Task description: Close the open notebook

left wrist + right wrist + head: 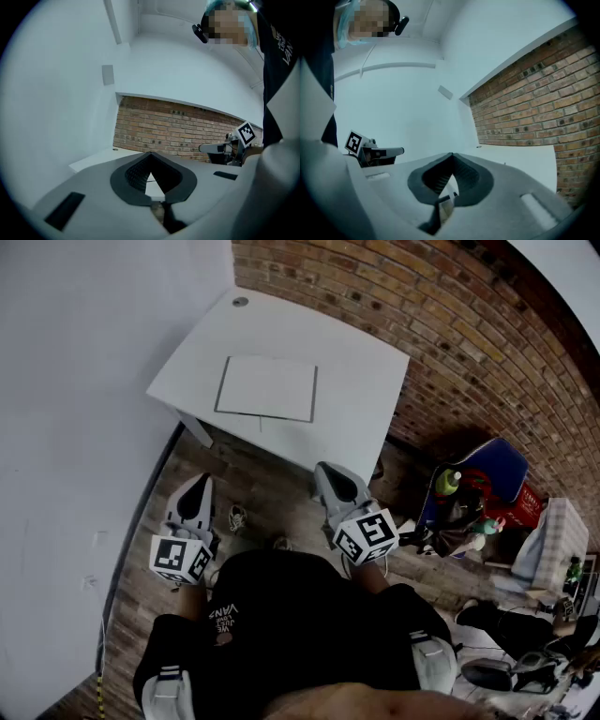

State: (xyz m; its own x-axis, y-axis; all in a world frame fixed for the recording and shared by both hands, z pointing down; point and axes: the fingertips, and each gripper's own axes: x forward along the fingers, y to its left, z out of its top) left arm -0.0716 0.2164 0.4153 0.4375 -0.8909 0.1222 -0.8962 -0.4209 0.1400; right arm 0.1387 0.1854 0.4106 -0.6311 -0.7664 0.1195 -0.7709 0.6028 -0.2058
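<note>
A white notebook (267,388) lies flat in the middle of the white table (366,381), showing a plain white face with a thin dark line along its left and near edges. Both grippers hang in front of my body, short of the table's near edge and well apart from the notebook. The left gripper (200,486) is shut with nothing in it, its tips meeting in its own view (151,154). On the other side, the right gripper (328,472) is also shut and empty (451,157). Each gripper view shows the other gripper (234,143) (370,150) beside it.
The table stands in a corner between a white wall (84,352) and a brick wall (469,324). Bags, bottles and other clutter (478,502) lie on the wooden floor at the right. A pair of shoes (236,517) sits under the table's near edge.
</note>
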